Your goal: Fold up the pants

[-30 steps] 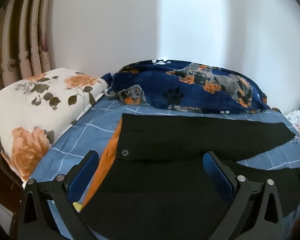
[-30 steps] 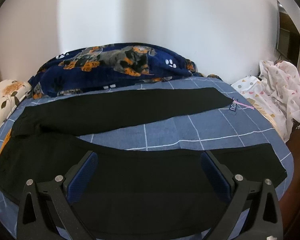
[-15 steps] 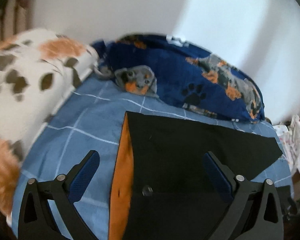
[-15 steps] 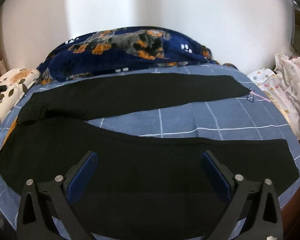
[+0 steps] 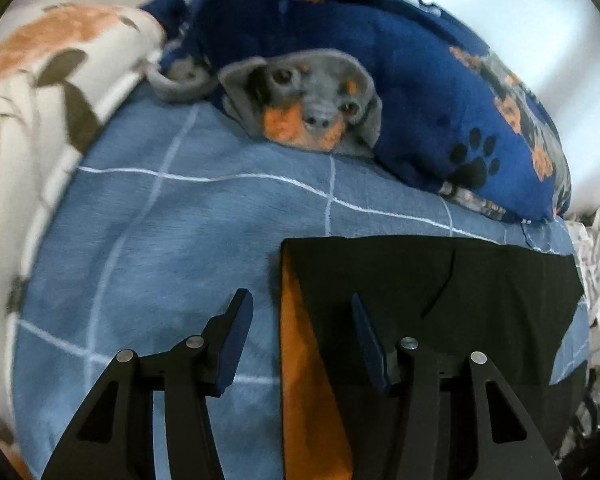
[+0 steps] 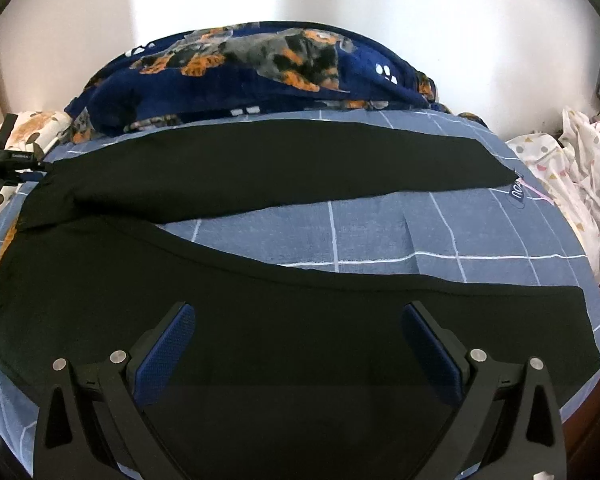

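Pants (image 6: pixel 260 172), one black pair with two legs spread flat across the blue checked bedsheet (image 6: pixel 380 236), lie before two parted grippers, the left gripper (image 5: pixel 300 336) straddling the waistband's orange lining (image 5: pixel 300 360), the right gripper (image 6: pixel 300 344) over the nearer leg.

The bed (image 6: pixel 372 236), in blue checked sheets, carries black pants (image 6: pixel 260 320) spread flat, a navy dog-print blanket (image 6: pixel 260 76) behind them and a floral pillow (image 5: pixel 40 80).
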